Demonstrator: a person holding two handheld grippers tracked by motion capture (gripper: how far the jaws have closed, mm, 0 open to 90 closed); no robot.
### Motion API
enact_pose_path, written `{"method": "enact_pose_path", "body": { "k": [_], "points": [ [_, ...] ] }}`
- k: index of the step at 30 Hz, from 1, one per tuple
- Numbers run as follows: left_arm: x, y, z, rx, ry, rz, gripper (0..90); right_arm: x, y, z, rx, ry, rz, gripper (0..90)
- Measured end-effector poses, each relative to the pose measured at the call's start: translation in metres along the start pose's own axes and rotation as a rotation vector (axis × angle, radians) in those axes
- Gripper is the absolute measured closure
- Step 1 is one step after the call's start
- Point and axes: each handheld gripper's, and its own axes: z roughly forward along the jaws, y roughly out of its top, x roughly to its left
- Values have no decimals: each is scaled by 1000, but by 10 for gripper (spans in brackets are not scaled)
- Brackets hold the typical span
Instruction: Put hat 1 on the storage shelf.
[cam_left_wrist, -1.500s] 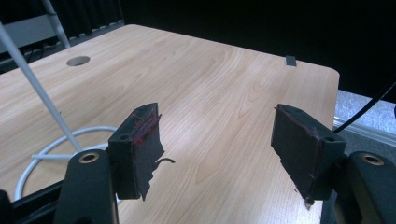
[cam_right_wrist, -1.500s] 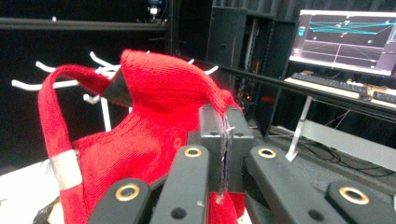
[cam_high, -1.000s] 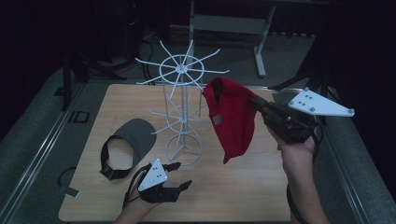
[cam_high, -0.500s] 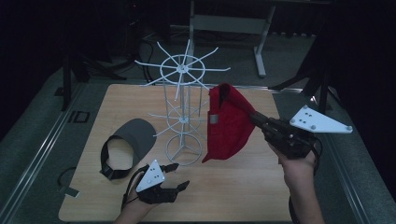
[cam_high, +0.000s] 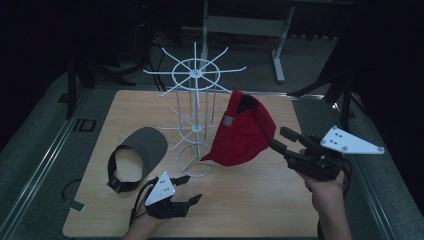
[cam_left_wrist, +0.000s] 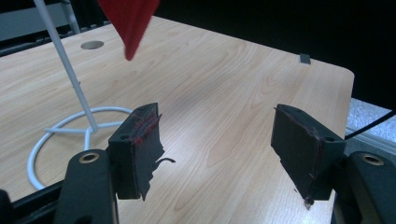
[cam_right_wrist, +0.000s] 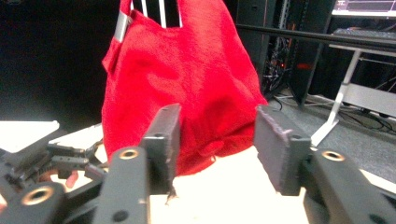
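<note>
red cap (cam_high: 244, 131) hangs by its back strap off an arm of the white wire rack (cam_high: 196, 107), crown sagging, brim tip low near the rack's ring base. right gripper (cam_high: 278, 141) sits just off the crown's right side, jaws apart and empty; in the right gripper view the fabric is just beyond the pads (cam_right_wrist: 165, 140), not between them. left gripper (cam_high: 192, 191) rests low near the front edge of the wooden table (cam_high: 280, 205), jaws wide apart, nothing in them. grey visor (cam_high: 135, 156) lies flat left of the rack.

handling guess: cap is light and soft, so the crown will crumple under a pinch. brim looks stiffer, probably the better hold. strap loop could snag the wire arm.
</note>
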Motion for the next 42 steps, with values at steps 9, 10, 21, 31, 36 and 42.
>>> {"method": "enact_pose_path", "body": {
  "k": [9,10,21,31,36,42],
  "points": [
    [2,-5,1,19,11,2,345,-11,-23,-21,18,-34,24,433],
    [3,-6,1,20,13,3,345,-13,-26,-22,24,-44,25,433],
    [9,-15,-1,32,27,-3,345,-36,-74,-19,138,-107,75,288],
    [20,-29,-12,34,63,-23,345,-59,-121,-18,225,-160,176,171],
    [24,-36,-16,34,71,-35,344,-62,-138,-17,264,-204,180,180],
    [28,-45,-23,48,89,-47,344,-66,-161,-14,265,-210,167,159]
  ]
}}
